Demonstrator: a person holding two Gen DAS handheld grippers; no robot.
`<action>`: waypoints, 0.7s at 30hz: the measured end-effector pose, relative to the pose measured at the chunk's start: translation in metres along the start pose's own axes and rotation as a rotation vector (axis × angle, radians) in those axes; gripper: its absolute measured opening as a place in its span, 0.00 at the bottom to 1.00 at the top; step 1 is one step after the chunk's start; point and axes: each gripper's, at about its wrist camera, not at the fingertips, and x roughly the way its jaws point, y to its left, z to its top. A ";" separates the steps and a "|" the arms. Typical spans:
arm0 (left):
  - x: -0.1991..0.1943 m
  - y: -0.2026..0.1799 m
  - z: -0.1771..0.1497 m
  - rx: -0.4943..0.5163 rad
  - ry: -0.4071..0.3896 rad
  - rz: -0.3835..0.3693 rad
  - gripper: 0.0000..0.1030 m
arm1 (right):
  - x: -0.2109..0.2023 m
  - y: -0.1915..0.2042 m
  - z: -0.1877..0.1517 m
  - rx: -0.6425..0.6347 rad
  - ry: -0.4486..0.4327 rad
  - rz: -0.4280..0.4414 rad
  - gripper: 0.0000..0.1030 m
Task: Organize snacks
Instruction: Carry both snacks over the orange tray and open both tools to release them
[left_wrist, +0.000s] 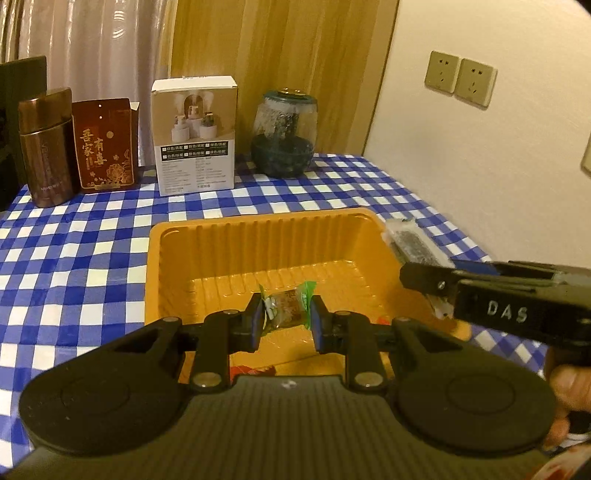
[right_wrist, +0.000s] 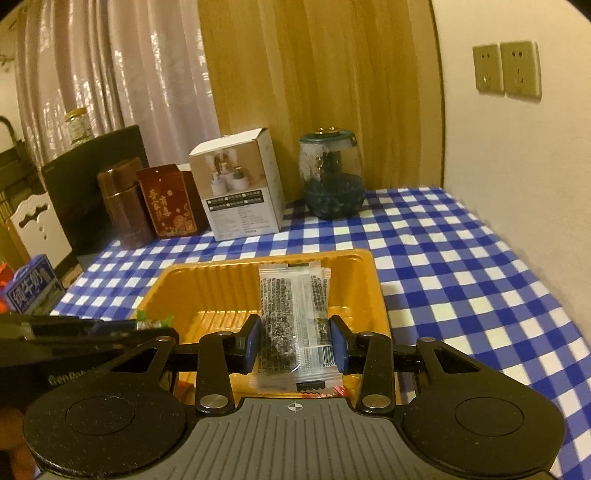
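My left gripper (left_wrist: 286, 319) is shut on a small green-wrapped candy (left_wrist: 288, 306), held above the near half of the orange plastic tray (left_wrist: 207, 254). My right gripper (right_wrist: 295, 338) is shut on a long clear packet of dark seaweed snack (right_wrist: 293, 328), which stands up between the blue pads over the same tray (right_wrist: 221, 291). In the left wrist view the right gripper (left_wrist: 424, 280) comes in from the right with that packet (left_wrist: 413, 242) over the tray's right rim. In the right wrist view the candy (right_wrist: 153, 320) peeks out at the left, held by the left gripper (right_wrist: 140, 325).
On the blue-checked tablecloth (left_wrist: 92, 236), at the back, stand a brown tin (left_wrist: 46, 147), a red box (left_wrist: 105, 142), a white carton (left_wrist: 195, 134) and a glass jar (left_wrist: 284, 134). The wall with sockets (left_wrist: 460, 77) borders the table on the right. A blue milk carton (right_wrist: 31, 286) sits off the table's left side.
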 end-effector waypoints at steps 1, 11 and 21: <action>0.003 0.002 0.000 -0.001 0.005 0.002 0.22 | 0.003 0.000 0.001 0.002 0.003 0.002 0.39; 0.025 0.005 0.001 0.007 0.031 0.005 0.27 | 0.022 -0.007 0.000 0.025 0.043 0.002 0.39; 0.023 0.015 0.000 -0.008 0.025 0.026 0.31 | 0.023 -0.008 0.001 0.047 0.046 0.012 0.39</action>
